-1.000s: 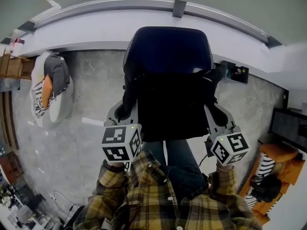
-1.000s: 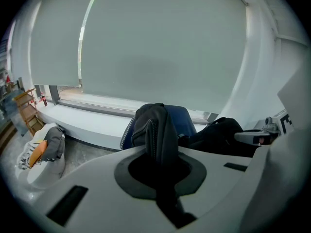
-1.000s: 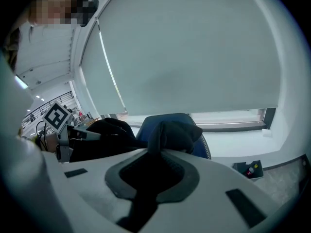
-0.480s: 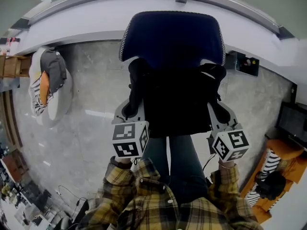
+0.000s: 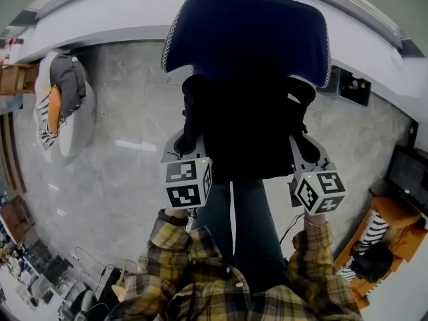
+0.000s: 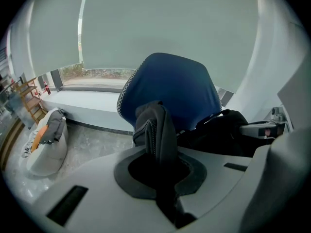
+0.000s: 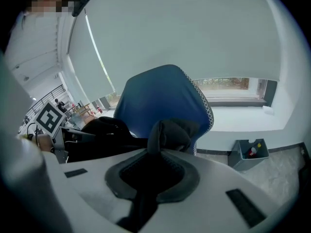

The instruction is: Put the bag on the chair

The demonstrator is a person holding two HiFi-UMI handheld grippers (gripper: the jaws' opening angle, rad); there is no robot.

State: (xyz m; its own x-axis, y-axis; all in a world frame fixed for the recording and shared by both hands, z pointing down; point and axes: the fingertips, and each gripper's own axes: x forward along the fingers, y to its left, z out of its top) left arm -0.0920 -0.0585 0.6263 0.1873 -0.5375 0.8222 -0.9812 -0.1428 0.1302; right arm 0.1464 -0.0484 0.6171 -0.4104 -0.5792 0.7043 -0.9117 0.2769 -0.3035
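1. Holding the black bag up between both grippers, just before the backrest of the blue chair.
2. Clenched hard with the left gripper on a strap-like fold of the bag; pads swallowed by dark cloth.
3. Pinching a bunched fold likewise with the right gripper; jaw tips lost under the fabric.
4. Cannot see the chair's seat: covered wholly by the bag from the head view, so cannot tell resting from hanging.
5. Hard to read the bag's outline: black on black, details lost.
6. Off left on the grey floor, a white beanbag draped in grey and orange cloth; inside the grey bin, things too small to name.
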